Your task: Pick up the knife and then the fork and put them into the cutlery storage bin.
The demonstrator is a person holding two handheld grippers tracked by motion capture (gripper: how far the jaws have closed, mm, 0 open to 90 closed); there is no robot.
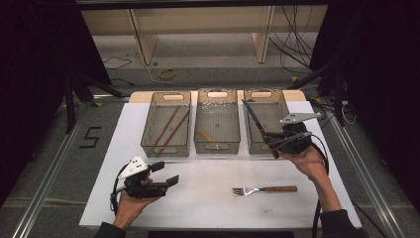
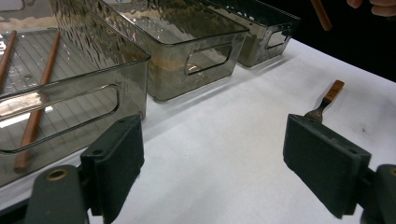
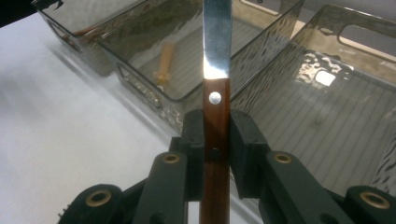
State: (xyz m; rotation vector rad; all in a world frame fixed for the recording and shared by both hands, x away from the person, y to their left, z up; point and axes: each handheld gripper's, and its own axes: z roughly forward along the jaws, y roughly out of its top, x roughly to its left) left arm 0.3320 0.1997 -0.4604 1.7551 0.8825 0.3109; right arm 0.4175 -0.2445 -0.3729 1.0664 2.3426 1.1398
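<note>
High view: I see my right gripper [image 1: 271, 141] holding a knife [image 1: 253, 119] over the right bin [image 1: 282, 101], fork [image 1: 265, 189] on the white table [image 1: 208, 198] | Left gripper view: my left gripper [image 2: 212, 158] spread wide, empty, above the table, fork ahead | Right gripper view: jaws pinch the knife's wooden handle, blade up over the right bin

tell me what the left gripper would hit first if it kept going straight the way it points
Probably bare table first: the left gripper is open and aimed between the bins and the fork. Farther on the middle bin's front wall looks nearest to its line, though depth is unclear.
</note>
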